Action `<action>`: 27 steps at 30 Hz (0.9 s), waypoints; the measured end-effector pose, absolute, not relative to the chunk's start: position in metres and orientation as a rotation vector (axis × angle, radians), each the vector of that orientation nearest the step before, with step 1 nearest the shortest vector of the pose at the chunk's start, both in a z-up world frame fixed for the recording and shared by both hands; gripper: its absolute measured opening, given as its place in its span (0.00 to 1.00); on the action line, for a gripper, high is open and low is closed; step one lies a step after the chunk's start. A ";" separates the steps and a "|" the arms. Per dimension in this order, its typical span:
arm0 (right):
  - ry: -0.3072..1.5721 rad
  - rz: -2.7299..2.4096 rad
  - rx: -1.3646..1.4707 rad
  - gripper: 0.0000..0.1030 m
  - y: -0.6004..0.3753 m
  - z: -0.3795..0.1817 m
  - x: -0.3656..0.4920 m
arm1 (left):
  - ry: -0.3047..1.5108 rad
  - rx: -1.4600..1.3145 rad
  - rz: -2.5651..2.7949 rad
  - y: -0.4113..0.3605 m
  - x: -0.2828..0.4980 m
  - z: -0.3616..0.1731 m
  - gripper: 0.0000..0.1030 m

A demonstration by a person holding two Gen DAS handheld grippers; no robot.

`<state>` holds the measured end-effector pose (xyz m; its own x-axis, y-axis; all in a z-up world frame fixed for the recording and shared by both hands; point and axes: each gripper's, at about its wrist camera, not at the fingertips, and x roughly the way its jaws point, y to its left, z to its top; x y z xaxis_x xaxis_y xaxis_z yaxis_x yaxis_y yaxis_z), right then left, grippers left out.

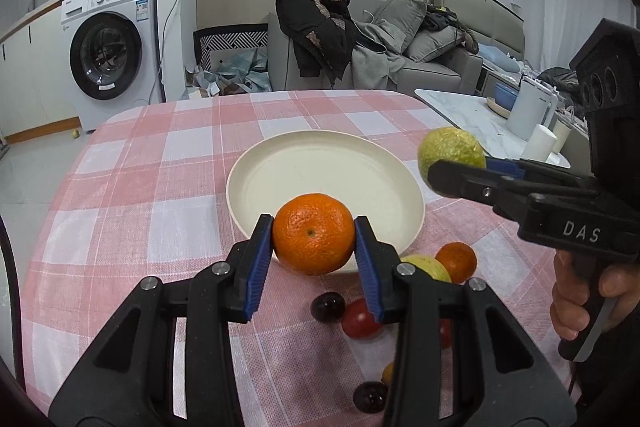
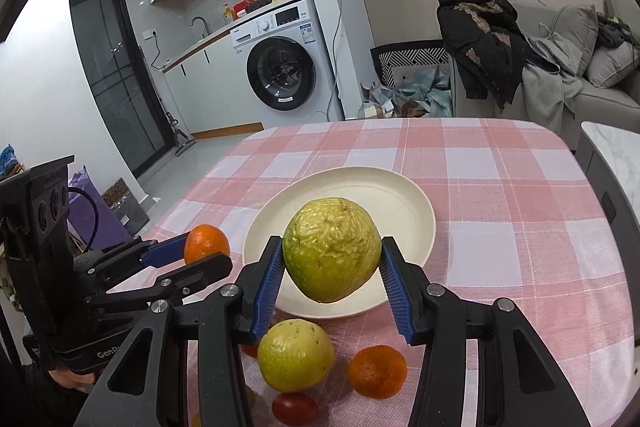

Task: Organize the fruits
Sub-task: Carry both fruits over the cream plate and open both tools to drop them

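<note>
My left gripper [image 1: 314,233] is shut on an orange mandarin [image 1: 313,231] and holds it above the near rim of the cream plate [image 1: 320,163]. My right gripper [image 2: 332,257] is shut on a wrinkled green-yellow fruit [image 2: 332,249] and holds it above the plate [image 2: 392,199]. In the left wrist view that fruit [image 1: 451,151] hangs at the plate's right side. In the right wrist view the held mandarin [image 2: 207,243] is left of the plate. On the cloth near me lie a smooth green fruit [image 2: 295,354], a small mandarin [image 2: 377,370], a cherry tomato [image 2: 295,409] and dark grapes [image 1: 328,307].
The table has a pink checked cloth [image 1: 160,187]. A side table with white cups [image 1: 542,143] stands at the right. A washing machine [image 1: 112,51] and a grey sofa with clothes [image 1: 360,39] are beyond the table.
</note>
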<state>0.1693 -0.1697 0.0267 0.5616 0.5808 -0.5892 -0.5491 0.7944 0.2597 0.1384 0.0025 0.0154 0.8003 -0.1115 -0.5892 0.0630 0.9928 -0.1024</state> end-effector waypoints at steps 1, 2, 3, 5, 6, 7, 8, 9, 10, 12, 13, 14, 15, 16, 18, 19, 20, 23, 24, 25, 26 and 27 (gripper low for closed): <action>0.714 0.663 0.048 0.48 -0.169 0.026 0.171 | 0.638 -0.074 -0.089 0.001 0.141 0.015 0.36; 0.718 0.657 0.047 0.48 -0.169 0.024 0.172 | 0.639 -0.073 -0.089 0.000 0.143 0.014 0.36; 0.721 0.653 0.048 0.48 -0.170 0.022 0.173 | 0.640 -0.072 -0.088 -0.001 0.145 0.013 0.36; 0.724 0.649 0.053 0.48 -0.171 0.020 0.175 | 0.638 -0.058 -0.083 -0.004 0.149 0.012 0.36; 0.726 0.647 0.055 0.48 -0.171 0.019 0.177 | 0.639 -0.052 -0.080 -0.005 0.151 0.011 0.36; 0.729 0.644 0.058 0.48 -0.171 0.018 0.178 | 0.640 -0.048 -0.078 -0.006 0.153 0.010 0.36; 0.733 0.641 0.060 0.48 -0.172 0.016 0.179 | 0.641 -0.046 -0.077 -0.007 0.155 0.009 0.36; 0.737 0.639 0.062 0.48 -0.173 0.015 0.181 | 0.642 -0.044 -0.077 -0.008 0.156 0.008 0.36; 0.742 0.637 0.064 0.48 -0.173 0.013 0.182 | 0.641 -0.041 -0.076 -0.009 0.157 0.007 0.36; 0.750 0.634 0.066 0.48 -0.173 0.010 0.183 | 0.640 -0.032 -0.073 -0.010 0.159 0.004 0.36; 0.754 0.632 0.064 0.48 -0.173 0.009 0.184 | 0.643 -0.028 -0.073 -0.010 0.161 0.002 0.36; 0.758 0.631 0.060 0.48 -0.172 0.008 0.184 | 0.645 -0.024 -0.073 -0.010 0.162 0.000 0.36; 0.761 0.630 0.059 0.48 -0.172 0.006 0.185 | 0.647 -0.021 -0.073 -0.010 0.163 -0.002 0.36; 0.767 0.630 0.055 0.48 -0.171 0.005 0.185 | 0.648 -0.019 -0.073 -0.011 0.164 -0.004 0.36; 0.777 0.630 0.049 0.48 -0.169 0.001 0.186 | 0.661 -0.019 -0.074 -0.010 0.167 -0.008 0.36; 0.782 0.630 0.045 0.48 -0.168 0.000 0.186 | 0.669 -0.026 -0.078 -0.009 0.168 -0.010 0.36; 0.786 0.630 0.041 0.48 -0.166 -0.002 0.186 | 0.675 -0.032 -0.082 -0.007 0.170 -0.012 0.36; 0.801 0.628 0.035 0.48 -0.164 -0.006 0.187 | 0.690 -0.044 -0.078 -0.003 0.174 -0.018 0.36; 0.807 0.627 0.034 0.48 -0.163 -0.008 0.188 | 0.696 -0.042 -0.074 -0.002 0.175 -0.021 0.36; 0.812 0.623 0.034 0.48 -0.163 -0.009 0.189 | 0.702 -0.042 -0.072 -0.002 0.176 -0.022 0.36; 0.819 0.618 0.031 0.48 -0.162 -0.011 0.190 | 0.710 -0.044 -0.070 -0.001 0.178 -0.024 0.36; 0.825 0.616 0.029 0.48 -0.162 -0.012 0.191 | 0.715 -0.044 -0.070 -0.001 0.179 -0.026 0.36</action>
<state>0.1907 -0.1619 -0.0121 0.5153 0.5232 -0.6788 -0.5015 0.8263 0.2562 0.1789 -0.0008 -0.0260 0.7530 -0.0793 -0.6533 0.0488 0.9967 -0.0647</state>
